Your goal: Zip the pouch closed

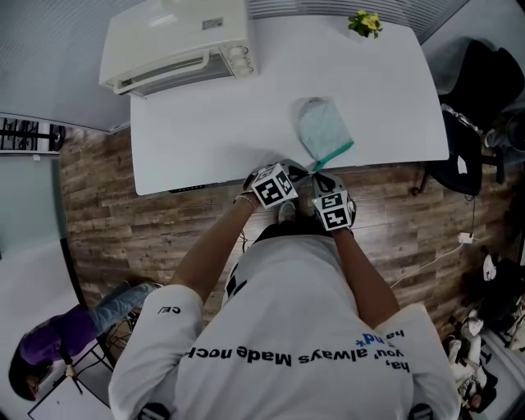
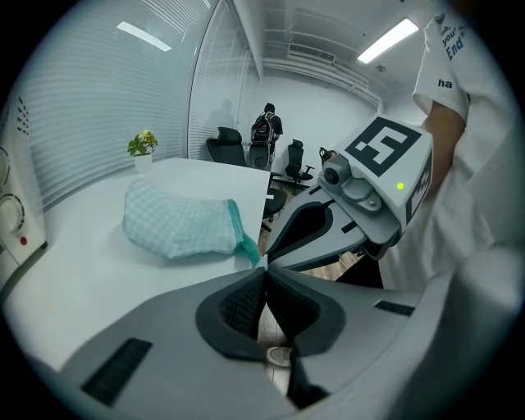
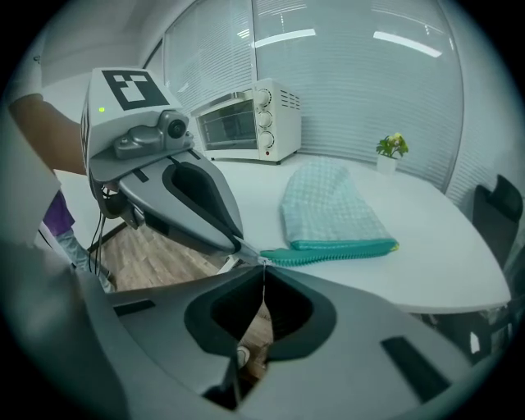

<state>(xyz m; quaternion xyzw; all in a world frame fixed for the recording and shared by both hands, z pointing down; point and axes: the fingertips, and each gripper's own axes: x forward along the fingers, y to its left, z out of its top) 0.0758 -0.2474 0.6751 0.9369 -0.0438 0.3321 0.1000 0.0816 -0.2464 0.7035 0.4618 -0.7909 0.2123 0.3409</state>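
Observation:
A pale checked pouch (image 1: 322, 127) (image 2: 176, 221) (image 3: 328, 209) lies flat on the white table (image 1: 205, 123), close to its near edge. Its teal zipper band (image 1: 334, 153) (image 3: 336, 248) faces me. Both grippers meet at the band's near end, over the table's edge. My left gripper (image 1: 302, 175) (image 2: 263, 269) (image 3: 238, 244) is shut on the pouch's teal corner (image 2: 246, 246). Tip to tip with it, my right gripper (image 1: 320, 179) (image 3: 263, 264) (image 2: 271, 256) is shut, with a thin zipper pull showing between its pads.
A cream toaster oven (image 1: 176, 41) (image 3: 246, 123) stands at the table's far left. A small potted plant (image 1: 365, 23) (image 2: 143, 148) (image 3: 391, 149) sits at the far right corner. Black office chairs (image 1: 472, 123) stand right of the table. A person in purple (image 1: 57, 340) is low on the left.

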